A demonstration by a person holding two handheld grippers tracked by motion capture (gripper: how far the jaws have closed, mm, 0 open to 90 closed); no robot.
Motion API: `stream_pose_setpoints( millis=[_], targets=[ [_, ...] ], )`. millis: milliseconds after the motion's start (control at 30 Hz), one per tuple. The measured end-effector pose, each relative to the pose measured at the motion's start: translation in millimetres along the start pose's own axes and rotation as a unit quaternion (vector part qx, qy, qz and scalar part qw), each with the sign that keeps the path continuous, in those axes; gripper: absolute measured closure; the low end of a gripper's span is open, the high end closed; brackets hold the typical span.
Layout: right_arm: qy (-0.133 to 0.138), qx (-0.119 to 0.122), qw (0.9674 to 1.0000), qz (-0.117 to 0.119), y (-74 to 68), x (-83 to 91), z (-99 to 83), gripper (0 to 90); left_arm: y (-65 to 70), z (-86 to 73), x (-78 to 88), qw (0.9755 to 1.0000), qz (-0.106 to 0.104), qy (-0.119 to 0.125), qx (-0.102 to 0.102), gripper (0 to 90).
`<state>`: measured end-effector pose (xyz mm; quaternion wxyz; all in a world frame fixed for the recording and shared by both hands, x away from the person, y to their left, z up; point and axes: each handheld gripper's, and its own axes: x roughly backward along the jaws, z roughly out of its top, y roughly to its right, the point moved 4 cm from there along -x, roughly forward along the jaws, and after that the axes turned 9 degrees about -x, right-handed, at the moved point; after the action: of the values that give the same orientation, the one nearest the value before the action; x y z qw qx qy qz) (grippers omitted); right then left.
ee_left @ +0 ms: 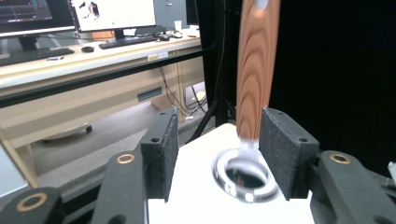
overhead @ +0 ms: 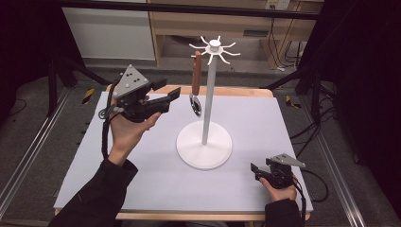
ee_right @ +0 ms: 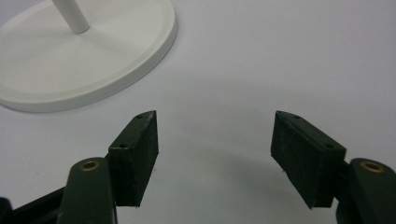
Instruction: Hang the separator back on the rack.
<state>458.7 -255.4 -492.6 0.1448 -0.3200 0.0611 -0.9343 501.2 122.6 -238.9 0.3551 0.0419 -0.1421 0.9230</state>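
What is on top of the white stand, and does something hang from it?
The white stand carries a ring of hooks. One wooden-handled utensil hangs there. How its top catches the hook is too small to see.

white stand (overhead: pixel 204 142), brown wood-grain handle (ee_left: pixel 256 70), black jaws.

We see a long desk (ee_left: pixel 93 51) beyond the surface (overhead: pixel 283 123), carrying two monitors (ee_left: pixel 114 11), a keyboard (ee_left: pixel 123 43) and a mouse (ee_left: pixel 87 48). Black cables (overhead: pixel 314 127) trail over the grey floor (overhead: pixel 33 109) beside a metal rail (overhead: pixel 28 156).
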Motion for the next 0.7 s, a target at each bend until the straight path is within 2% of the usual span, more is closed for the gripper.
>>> stream_pose_setpoints(
  millis=[200,400,567,700],
  targets=[
    [0.001,-0.001,1.0,-0.003,-0.2,-0.4,-0.1,29.9,-10.8,-34.5,13.0,0.9997,0.013,-0.017,0.009,43.3],
    [0.005,-0.004,1.0,-0.007,1.2,-0.3,-0.1,28.1,-18.9,-85.2,20.7,0.9977,0.024,-0.055,0.031,41.4],
    [0.005,-0.015,0.9999,-0.004,3.0,0.5,-0.9,26.0,-23.5,-125.3,26.8,0.9949,0.034,-0.083,0.046,40.1],
    [0.004,-0.012,0.9999,-0.009,5.0,-0.2,-1.8,23.8,-25.6,-162.3,32.0,0.9907,0.043,-0.116,0.057,38.8]
  ],
)
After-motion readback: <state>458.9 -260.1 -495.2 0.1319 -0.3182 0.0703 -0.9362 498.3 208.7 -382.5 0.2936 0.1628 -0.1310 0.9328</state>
